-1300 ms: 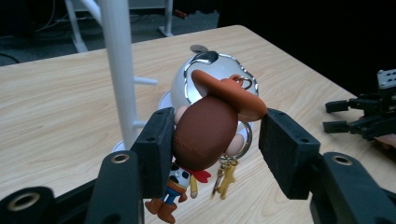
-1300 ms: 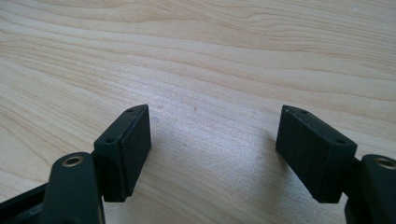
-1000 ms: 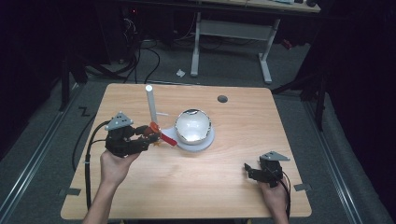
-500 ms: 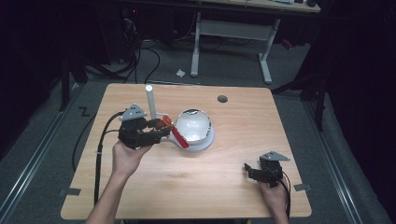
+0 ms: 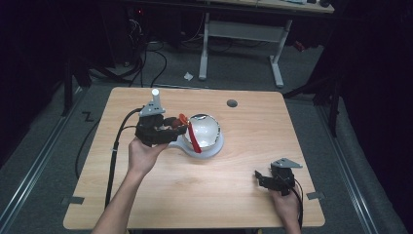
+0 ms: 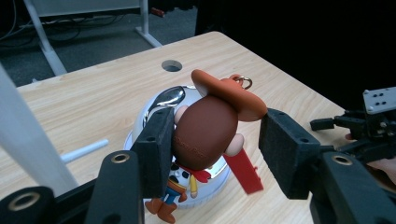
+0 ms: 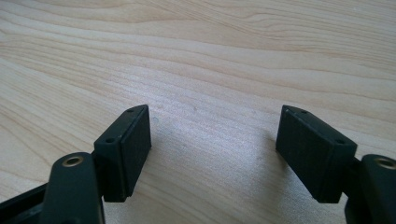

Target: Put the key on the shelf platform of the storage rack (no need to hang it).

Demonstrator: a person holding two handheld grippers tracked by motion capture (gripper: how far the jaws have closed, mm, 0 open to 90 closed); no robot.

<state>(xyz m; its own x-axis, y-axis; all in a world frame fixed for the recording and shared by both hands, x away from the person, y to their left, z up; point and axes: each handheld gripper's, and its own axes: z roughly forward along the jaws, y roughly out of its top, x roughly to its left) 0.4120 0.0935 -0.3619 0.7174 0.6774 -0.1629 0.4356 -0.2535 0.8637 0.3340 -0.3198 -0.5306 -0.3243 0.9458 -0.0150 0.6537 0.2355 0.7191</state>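
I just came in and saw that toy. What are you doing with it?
A person's left tongs grip a cowboy toy by its head, above a shiny bowl on a white plate on the table. The right tongs rest open on the wood, holding nothing.

Light falls from above on the table (image 5: 195, 195) — surroundings stay dark; glare on the bowl (image 6: 170, 95) — near jaws blur.

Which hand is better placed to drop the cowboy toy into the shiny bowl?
Left. The left gripper holds the cowboy toy right above the bowl; the right gripper rests open and empty, far off.
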